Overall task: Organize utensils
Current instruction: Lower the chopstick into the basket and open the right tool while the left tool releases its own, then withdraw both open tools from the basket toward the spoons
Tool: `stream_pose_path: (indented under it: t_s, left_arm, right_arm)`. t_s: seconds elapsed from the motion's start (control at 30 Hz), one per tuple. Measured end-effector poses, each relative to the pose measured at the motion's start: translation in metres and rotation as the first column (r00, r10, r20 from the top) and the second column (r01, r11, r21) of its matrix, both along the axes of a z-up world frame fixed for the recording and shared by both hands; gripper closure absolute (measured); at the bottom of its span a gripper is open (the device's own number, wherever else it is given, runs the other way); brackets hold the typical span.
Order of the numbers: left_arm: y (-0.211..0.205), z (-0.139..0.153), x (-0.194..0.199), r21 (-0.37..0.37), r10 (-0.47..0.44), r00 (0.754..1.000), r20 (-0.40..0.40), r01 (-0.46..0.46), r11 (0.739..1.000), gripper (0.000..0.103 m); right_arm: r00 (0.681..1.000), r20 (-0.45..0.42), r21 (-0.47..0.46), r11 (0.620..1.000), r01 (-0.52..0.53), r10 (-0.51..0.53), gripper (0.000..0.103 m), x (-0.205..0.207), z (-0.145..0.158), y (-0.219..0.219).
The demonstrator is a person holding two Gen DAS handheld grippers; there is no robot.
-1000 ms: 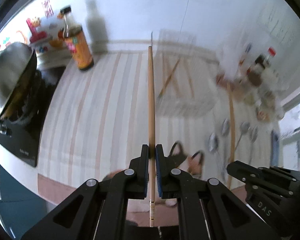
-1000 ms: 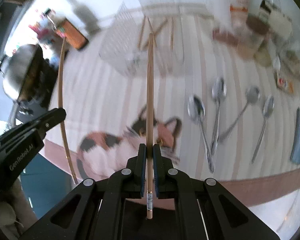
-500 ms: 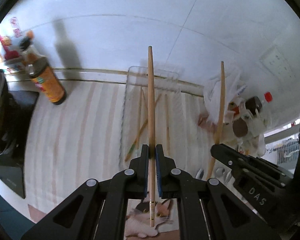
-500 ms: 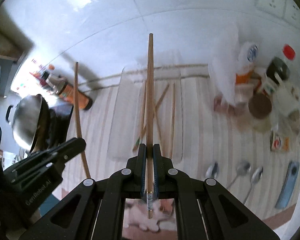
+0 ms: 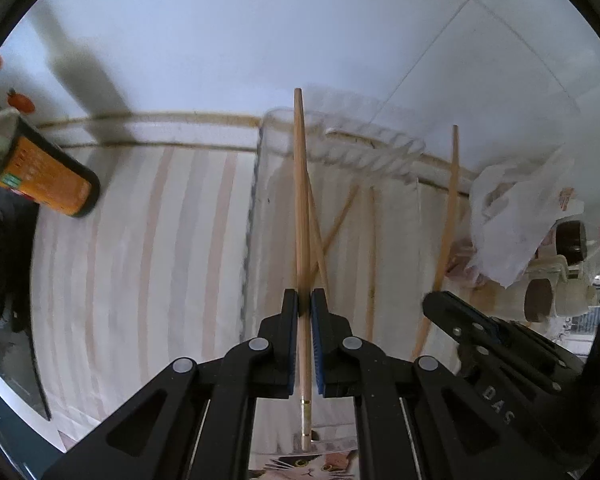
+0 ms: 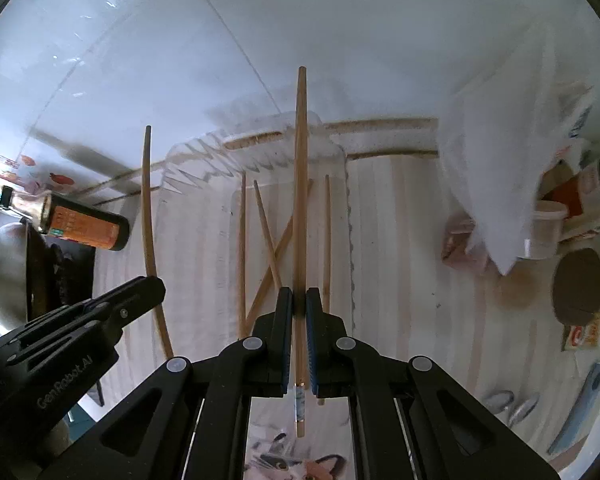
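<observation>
Here, nearest each lens, a gripper is clenched on a single wooden chopstick: the left gripper [image 5: 304, 306] pinches its chopstick [image 5: 301, 216] low on the shaft, the decorated butt end sticking out behind the jaws, and the right gripper [image 6: 299, 304] holds its own chopstick [image 6: 300, 184] the same way. Both sticks run straight forward along the fingers, tips pointing toward the wall.

Just beyond the fingertips sits the clear plastic tray [image 5: 256, 208], with several loose chopsticks [image 6: 270, 240] lying in it, two of them crossed. Each held stick appears to hover over the tray, not yet resting in it.

The risk, as I judge it, lies in the release. With most of the length cantilevered ahead of the jaws, a stick let go from height could bounce off the crossed pair or tip over the tray's far rim. The two grippers are also close side by side, so the sticks could knock one another.

Farther off stand a sauce bottle [image 6: 84, 224] to the left and a crumpled white plastic bag [image 6: 500, 160] to the right.
</observation>
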State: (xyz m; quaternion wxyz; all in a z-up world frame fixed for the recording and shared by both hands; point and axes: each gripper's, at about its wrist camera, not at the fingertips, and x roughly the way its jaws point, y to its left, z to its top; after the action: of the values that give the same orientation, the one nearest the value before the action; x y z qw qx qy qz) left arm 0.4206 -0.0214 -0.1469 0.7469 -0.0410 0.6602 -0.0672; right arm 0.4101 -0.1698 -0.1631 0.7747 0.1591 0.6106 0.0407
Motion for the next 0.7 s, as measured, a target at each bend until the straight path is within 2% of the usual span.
stream_pose_path:
  t_s: [0.2, 0.3, 0.33, 0.37, 0.4, 0.47, 0.53, 0.6, 0.63, 0.67, 0.7]
  left_arm:
    - [0.0, 0.004, -0.003, 0.082, -0.011, 1.0, 0.025, 0.009, 0.997, 0.095]
    - [0.004, 0.013, -0.011, 0.144, -0.016, 0.997, 0.078, 0.004, 0.99, 0.089]
    - [0.005, 0.015, -0.013, 0.157, -0.018, 0.996, 0.093, 0.003, 0.988, 0.082]
    - [0.007, 0.018, -0.017, 0.18, -0.021, 0.993, 0.112, 0.0, 0.984, 0.068]
    - [0.008, 0.021, -0.02, 0.196, -0.025, 0.991, 0.132, -0.002, 0.981, 0.061]
    - [0.012, 0.028, -0.03, 0.22, -0.028, 0.982, 0.187, -0.014, 0.975, 0.034]
    - [0.016, 0.032, -0.039, 0.242, -0.037, 0.975, 0.221, -0.018, 0.97, 0.028]
    - [0.019, 0.035, -0.05, 0.254, -0.046, 0.968, 0.245, -0.018, 0.967, 0.026]
    - [0.019, 0.037, -0.055, 0.254, -0.049, 0.966, 0.253, -0.018, 0.967, 0.021]
    - [0.02, 0.038, -0.059, 0.251, -0.049, 0.963, 0.265, -0.02, 0.968, 0.012]
    - [0.022, 0.041, -0.065, 0.247, -0.054, 0.959, 0.278, -0.017, 0.969, 0.007]
  right_arm:
    - [0.999, -0.036, -0.017, 1.0, -0.016, 0.015, 0.094, 0.005, -0.014, 0.005]
    - [0.999, -0.042, -0.02, 1.0, -0.012, 0.011, 0.079, 0.001, -0.015, 0.005]
    - [0.999, -0.037, -0.024, 1.0, -0.011, 0.01, 0.074, -0.001, -0.015, 0.004]
    - [1.0, -0.026, -0.037, 0.999, -0.013, 0.012, 0.07, -0.004, -0.012, 0.003]
    - [1.0, -0.014, -0.051, 0.999, -0.014, 0.013, 0.068, -0.009, -0.009, 0.001]
    - [1.0, 0.012, -0.093, 0.996, -0.016, 0.017, 0.057, -0.019, -0.003, 0.001]
    - [0.999, 0.043, -0.133, 0.991, -0.009, 0.015, 0.052, -0.032, 0.005, -0.001]
    - [0.998, 0.068, -0.169, 0.986, 0.001, 0.011, 0.05, -0.043, 0.01, -0.003]
    - [0.997, 0.082, -0.191, 0.982, 0.005, 0.01, 0.048, -0.051, 0.014, -0.003]
    - [0.996, 0.09, -0.203, 0.979, 0.009, 0.01, 0.043, -0.056, 0.015, -0.003]
    - [0.995, 0.103, -0.22, 0.975, 0.015, 0.008, 0.039, -0.062, 0.018, -0.004]
